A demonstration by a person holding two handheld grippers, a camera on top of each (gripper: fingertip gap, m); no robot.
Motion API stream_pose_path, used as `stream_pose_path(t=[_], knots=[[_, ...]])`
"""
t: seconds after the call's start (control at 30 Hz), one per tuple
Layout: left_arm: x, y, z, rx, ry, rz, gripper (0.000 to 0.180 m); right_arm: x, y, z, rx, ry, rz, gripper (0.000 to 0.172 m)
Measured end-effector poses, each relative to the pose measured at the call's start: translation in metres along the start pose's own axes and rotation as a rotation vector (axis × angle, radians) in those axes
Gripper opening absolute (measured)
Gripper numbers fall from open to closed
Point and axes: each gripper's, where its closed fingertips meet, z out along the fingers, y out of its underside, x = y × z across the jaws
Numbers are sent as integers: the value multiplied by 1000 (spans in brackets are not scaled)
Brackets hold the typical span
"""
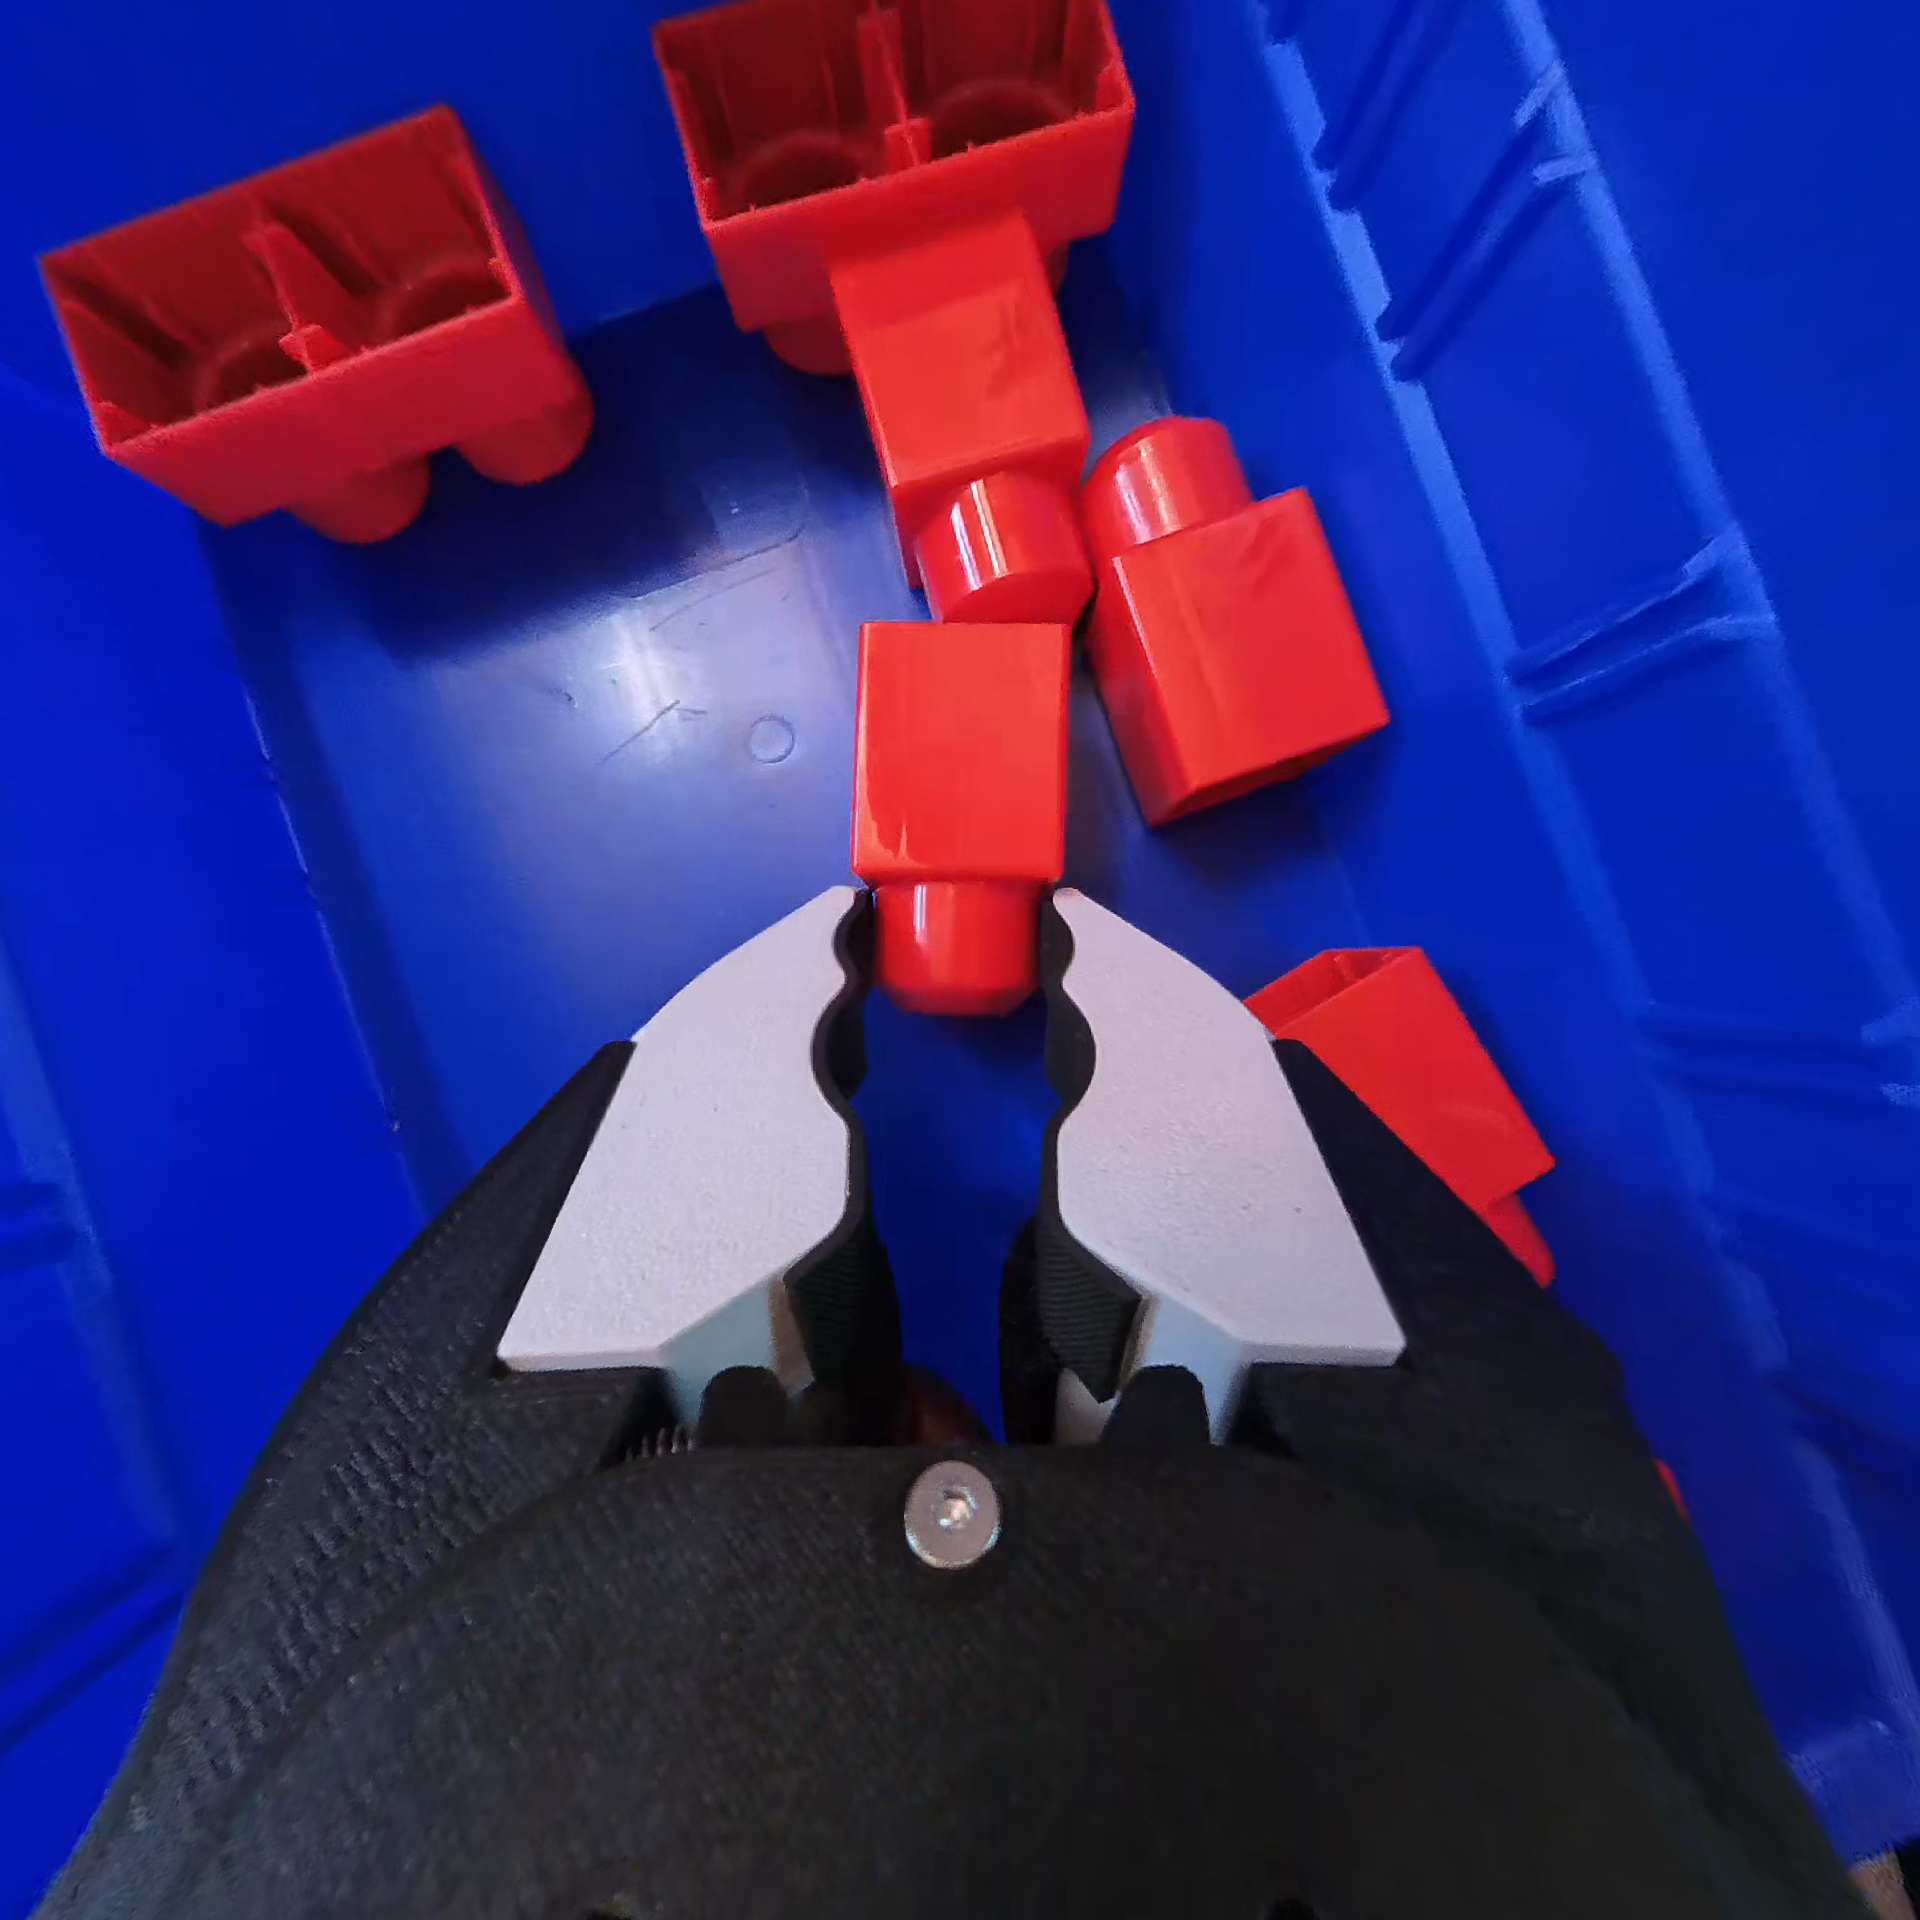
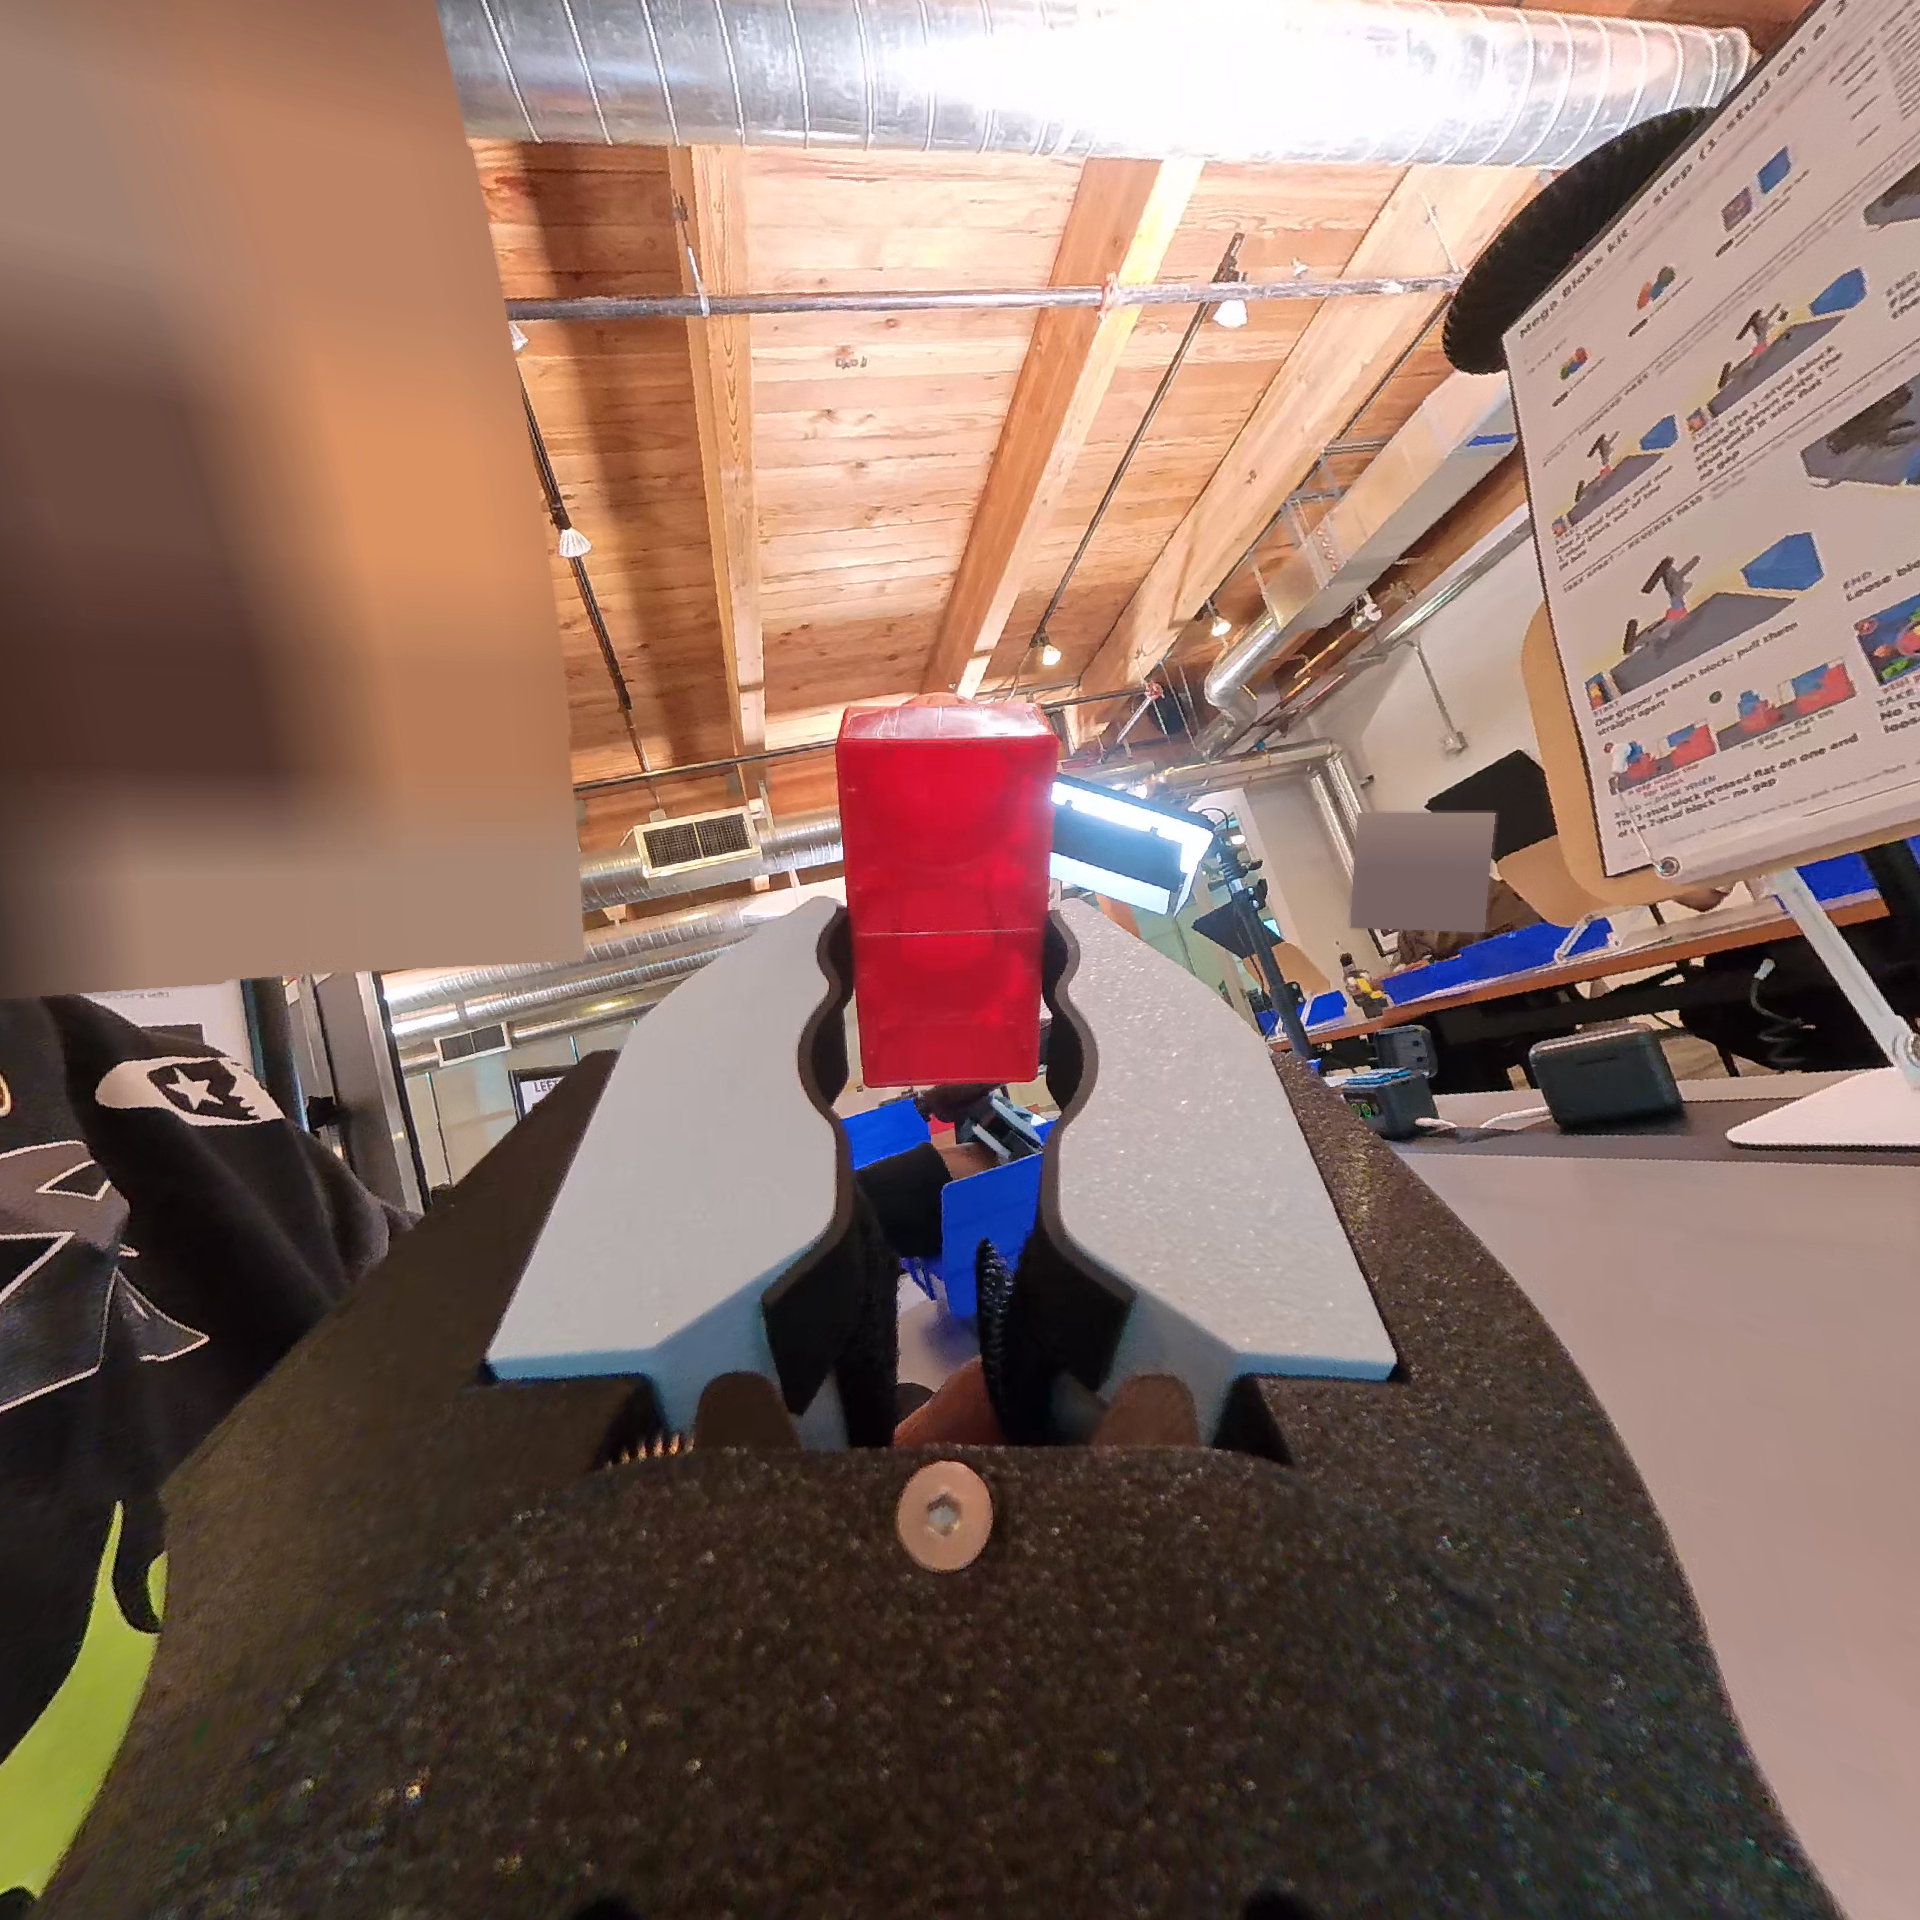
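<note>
Red single-stud block [image 1: 961,758] lying on its side on the floor of a blue bin [image 1: 499,831], round stud gripped between the pads of the left gripper [image 1: 956,935], jaws narrowed onto it. Crowded by like red blocks: one [image 1: 966,384] touching its far end, another [image 1: 1236,644] just beside, a third [image 1: 1403,1060] by the right finger; two larger hollow ones [image 1: 312,322] [image 1: 904,135] farther back. Glossy, square-bodied. Right gripper [image 2: 945,997] raised toward a wooden ceiling [image 2: 883,416], clamped on a stack of red blocks [image 2: 945,894].

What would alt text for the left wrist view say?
The left hand-held gripper closes its fingertips on the stud of a red one-stud block lying in a blue bin. Three more one-stud blocks and two upturned two-stud blocks lie around it.
</note>
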Motion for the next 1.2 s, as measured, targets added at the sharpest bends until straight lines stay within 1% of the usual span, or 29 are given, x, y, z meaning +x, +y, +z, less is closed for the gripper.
stream_pose_path(t=[0.1, 0.17, 0.27, 0.4, 0.47, 0.5, 0.57, 0.6, 0.63, 0.7, 0.8, 0.93, 1.03, 1.2], knots=[[3, 4, 0, 2, 39, 38, 31, 0, 0, 0, -1, 1, -1, 35], [5, -2, -9, 38, 50, 49, 31, 1, 0, 0, -3, 3, 0, 35], [6, -13, -34, 81, 38, 90, 31, 0, 2, 1, -10, -2, 4, 35], [21, -27, -84, 87, 4, 226, 31, -1, 3, 1, -16, -7, 1, 35], [44, -36, -111, 92, 10, 317, 30, -2, 4, 1, -20, -8, 5, 35], [62, -43, -124, 113, 34, 359, 30, -2, 4, 1, -22, -10, 6, 35], [112, -50, -142, 155, 137, 452, 30, -3, 5, 1, -25, -14, 3, 35], [138, -47, -145, 139, 191, 509, 30, -4, 5, 1, -28, -15, 2, 35], [162, -39, -144, 88, 233, 571, 30, -3, 5, 2, -30, -15, 2, 35], [194, -16, -133, -83, 259, 700, 30, -3, 6, 2, -32, -15, 5, 35], [218, 15, -112, -354, 265, 879, 30, -4, 7, 2, -34, -21, 4, 35], [220, 32, -93, -643, 199, 1033, 31, -6, 5, 1, -27, -24, -3, 35], [215, 34, -88, -797, 144, 1087, 31, -6, 4, 1, -19, -25, 1, 35], [211, 36, -84, -959, 107, 1123, 31, -7, 2, 0, -7, -33, 8, 35]])
